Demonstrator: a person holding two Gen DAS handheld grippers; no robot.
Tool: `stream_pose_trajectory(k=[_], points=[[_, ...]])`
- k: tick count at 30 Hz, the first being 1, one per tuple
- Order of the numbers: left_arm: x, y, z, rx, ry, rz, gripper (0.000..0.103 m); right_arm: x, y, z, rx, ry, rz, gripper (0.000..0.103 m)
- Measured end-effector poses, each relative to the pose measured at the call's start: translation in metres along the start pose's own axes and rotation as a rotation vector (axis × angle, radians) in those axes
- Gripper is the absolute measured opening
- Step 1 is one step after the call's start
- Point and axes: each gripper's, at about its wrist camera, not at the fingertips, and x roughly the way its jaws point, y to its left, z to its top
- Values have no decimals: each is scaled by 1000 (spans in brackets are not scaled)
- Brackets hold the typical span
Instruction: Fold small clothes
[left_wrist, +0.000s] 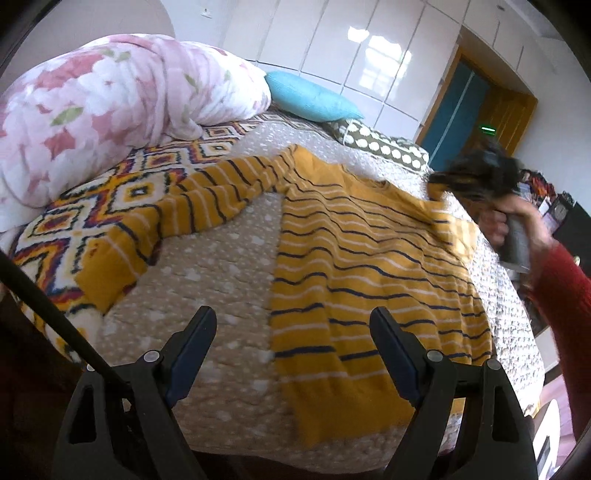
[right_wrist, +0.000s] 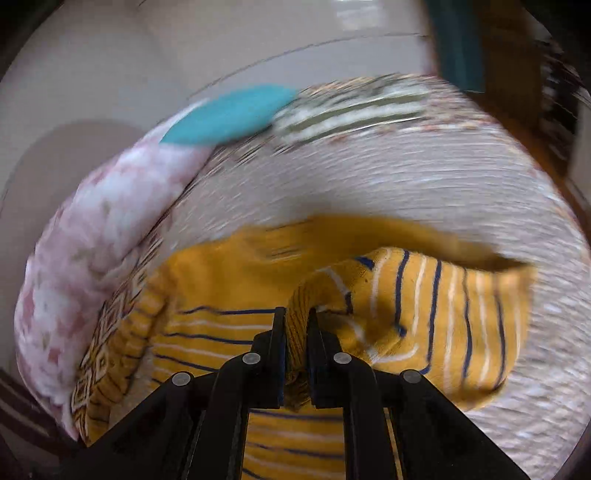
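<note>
Your left hand-held gripper (left_wrist: 293, 354) is hovering with its jaws spread wide and nothing between them, just above the near hem of the yellow striped sweater (left_wrist: 369, 266). That sweater is lying mostly flat on the bed (left_wrist: 221, 280), body straight ahead of this gripper. Its left sleeve (left_wrist: 177, 218) is stretching away to the gripper's far left, reaching over the patterned blanket (left_wrist: 92, 206) toward the floral duvet (left_wrist: 110, 103).

Ahead and to the right, your right hand (left_wrist: 498, 225) is lifting the sweater's far right shoulder, and it is blurred with speed.

Your right hand-held gripper (right_wrist: 295, 317) is pressed together on a bunched fold of the sweater, with the right sleeve (right_wrist: 443, 306) hanging off to its right and the body spreading below and to its left. The blue pillow (right_wrist: 229, 114) is sitting well beyond it.

Judging from the blur, you are swinging fast, and that could make the knit slide out of the pinch, since only a narrow bunch is sitting between the fingers. With your left gripper holding nothing, the whole body could drag across the bed and wrinkle instead of folding. The left sleeve could also trail crooked, because nothing is anchoring it.
</note>
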Motion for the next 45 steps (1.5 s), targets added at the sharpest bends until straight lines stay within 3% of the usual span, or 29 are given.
stream_pose_trajectory(k=[5, 9, 13, 15, 18, 21, 26, 32, 34, 37, 41, 43, 45], points=[[-5, 27, -2, -18, -29, 49, 84, 101, 81, 6, -93, 124, 30, 10], [-2, 50, -7, -52, -31, 95, 84, 153, 118, -2, -126, 248, 105, 30], [-4, 70, -10, -90, -45, 128, 84, 133, 132, 1, -141, 198, 242, 41], [-5, 77, -9, -113, -48, 133, 84, 117, 134, 4, -165, 159, 230, 46], [-8, 84, -11, -137, -53, 141, 84, 97, 128, -1, -190, 126, 143, 46], [-13, 97, -13, -165, -63, 178, 84, 86, 142, -18, -233, 142, 176, 46], [-36, 130, -18, -238, -102, 265, 84, 85, 197, -72, -373, 241, 288, 47], [-61, 156, -28, -290, -156, 310, 84, 103, 245, -129, -335, 379, 454, 50], [-64, 161, -32, -296, -161, 312, 84, 109, 261, -146, -343, 407, 486, 57], [-62, 165, -35, -305, -151, 308, 84, 115, 278, -167, -353, 375, 388, 58], [-61, 166, -38, -312, -158, 295, 84, 134, 273, -176, -195, 359, 328, 69], [-61, 165, -38, -314, -163, 276, 84, 136, 279, -174, -170, 302, 319, 75], [-63, 163, -38, -312, -169, 263, 84, 139, 287, -169, -204, 231, 290, 71]])
